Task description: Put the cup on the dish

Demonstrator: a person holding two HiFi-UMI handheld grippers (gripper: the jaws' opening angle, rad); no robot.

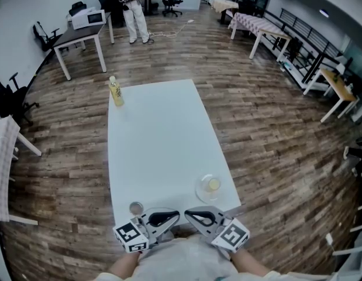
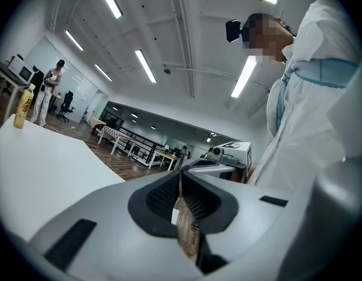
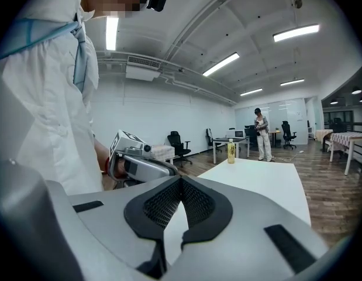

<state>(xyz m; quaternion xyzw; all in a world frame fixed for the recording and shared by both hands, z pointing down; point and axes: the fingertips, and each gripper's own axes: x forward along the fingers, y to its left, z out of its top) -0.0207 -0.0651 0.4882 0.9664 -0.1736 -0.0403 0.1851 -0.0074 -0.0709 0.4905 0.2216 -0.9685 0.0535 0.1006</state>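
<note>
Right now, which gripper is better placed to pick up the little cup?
Left. The cup sits just beside the left gripper near the table edge; the right gripper is farther from it, nearer the dish. Both are shut, so the left would need to open first.

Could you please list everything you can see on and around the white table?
table: one, white, middle of the wooden floor
bottle: one, yellow, table's far left corner
dish: one, clear, table's near right
cup: one, small, greyish, near edge, left of the dish and apart from it
person: one, pale clothes, standing far back
left gripper: one, grey, near edge, jaws together, empty
right gripper: one, grey, facing the left one, jaws together, empty
</note>
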